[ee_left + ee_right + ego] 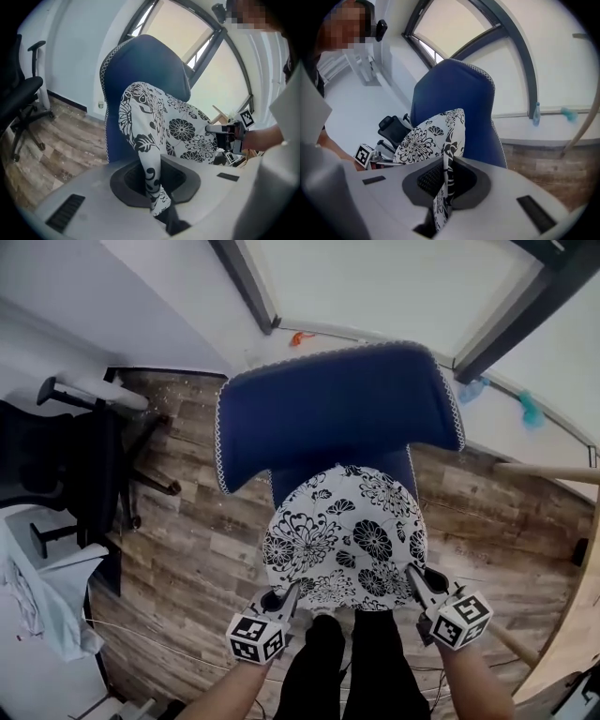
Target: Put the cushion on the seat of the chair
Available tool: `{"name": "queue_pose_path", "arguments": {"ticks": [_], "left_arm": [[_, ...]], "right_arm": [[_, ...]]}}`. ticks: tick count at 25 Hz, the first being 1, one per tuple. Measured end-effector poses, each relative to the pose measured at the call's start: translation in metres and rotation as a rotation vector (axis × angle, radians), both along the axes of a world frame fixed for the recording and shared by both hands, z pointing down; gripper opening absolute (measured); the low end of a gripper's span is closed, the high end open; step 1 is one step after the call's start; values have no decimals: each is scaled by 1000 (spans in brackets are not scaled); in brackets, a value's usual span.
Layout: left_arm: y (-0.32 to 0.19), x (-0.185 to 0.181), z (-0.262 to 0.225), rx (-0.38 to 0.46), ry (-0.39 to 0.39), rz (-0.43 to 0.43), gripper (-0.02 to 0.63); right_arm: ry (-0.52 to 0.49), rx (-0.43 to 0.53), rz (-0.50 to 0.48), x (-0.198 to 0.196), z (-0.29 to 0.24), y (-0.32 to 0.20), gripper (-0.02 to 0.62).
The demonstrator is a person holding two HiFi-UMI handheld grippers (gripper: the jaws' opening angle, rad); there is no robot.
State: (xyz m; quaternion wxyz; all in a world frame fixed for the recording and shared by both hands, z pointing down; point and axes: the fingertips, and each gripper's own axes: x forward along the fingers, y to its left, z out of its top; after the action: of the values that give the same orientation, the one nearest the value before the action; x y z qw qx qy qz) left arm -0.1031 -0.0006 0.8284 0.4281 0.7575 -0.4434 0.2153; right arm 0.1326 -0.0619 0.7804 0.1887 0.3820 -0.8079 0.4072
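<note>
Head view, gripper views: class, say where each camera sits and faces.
Head view: on the head, looking steeply down at cushion and chair; forearms, legs, left gripper, right gripper show.
Left gripper view: rides that gripper, looking along jaws shut on the cushion; right gripper shows.
Right gripper view: same, mirrored; left gripper shows.
All share cushion and chair.

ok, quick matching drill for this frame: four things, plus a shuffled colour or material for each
Things:
1 cushion
2 chair in the middle
3 chair at the left
4 floor

Descriptions:
A wood planks
B black
C dark blue, pale trim
D white with black flowers

Pairs: 1-D, 2-C, 3-B, 4-A
</note>
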Motion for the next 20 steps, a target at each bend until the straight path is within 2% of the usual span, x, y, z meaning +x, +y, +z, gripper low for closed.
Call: {"name": "queue_pose_path", "arguments": {"ticks": [5, 9, 13, 16, 18, 20], "left_arm": [[-7, -8, 40, -40, -30, -19, 27], [-15, -7, 62, -41, -74, 14, 28], [-27, -14, 81, -32, -108, -2, 26], [-32, -18, 91, -35, -100, -13, 28], [-34, -23, 97, -33, -100, -17, 49], [-37, -28, 100, -23, -111, -18, 99]], "right_arm": [[20, -44, -14, 5, 37, -6, 35], [60, -58, -53, 9, 58, -13, 35], [9, -127, 22, 20, 80, -25, 37], [-39, -202, 72, 23, 94, -27, 37], [-24, -213, 64, 25, 101, -31, 37], [8, -209, 53, 30, 107, -36, 37]]}}
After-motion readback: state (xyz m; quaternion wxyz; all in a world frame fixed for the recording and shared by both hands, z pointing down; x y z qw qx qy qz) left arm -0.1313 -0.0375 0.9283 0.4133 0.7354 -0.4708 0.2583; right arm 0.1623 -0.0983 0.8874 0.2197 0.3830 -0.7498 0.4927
